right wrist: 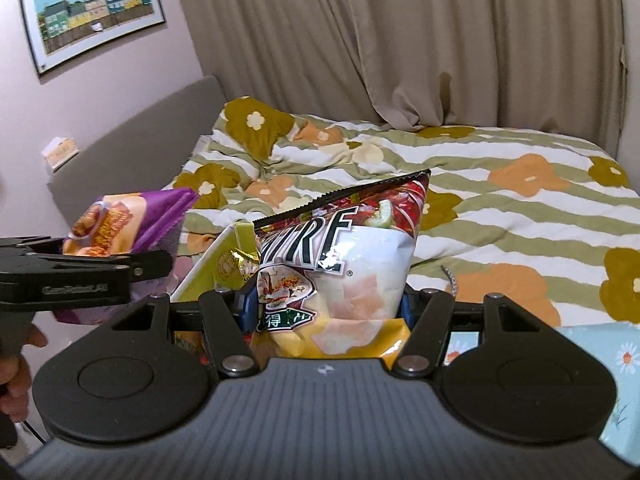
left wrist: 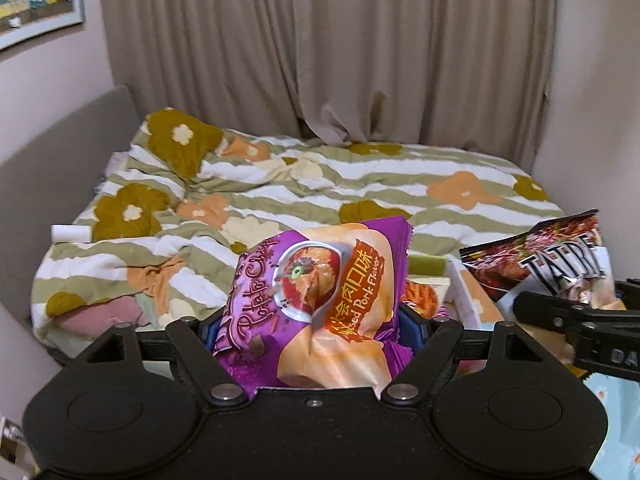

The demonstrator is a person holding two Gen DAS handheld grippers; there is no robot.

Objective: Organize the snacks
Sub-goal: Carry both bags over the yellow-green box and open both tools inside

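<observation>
Left wrist view: black left gripper (left wrist: 316, 320) closed on a purple potato-chip bag (left wrist: 316, 292), blue pads pinching its lower half, bag puffed and tilted above the flowered quilt (left wrist: 360, 184). Nearside of the quilt, just right of the bag, a white box (left wrist: 460, 280) with other snack packets in it (contents mostly hidden). Right wrist view: right gripper (right wrist: 324, 312) clamped on a white-and-red chip bag (right wrist: 340, 256), held upright over the quilt's near edge, the box corner peeking out left of it. The purple bag hangs further left, well apart. Judgement: both bags are being carried. To do this well, hold the squeeze light enough not to crush chips, keep the bags apart, and lower each upright into the box.
</observation>
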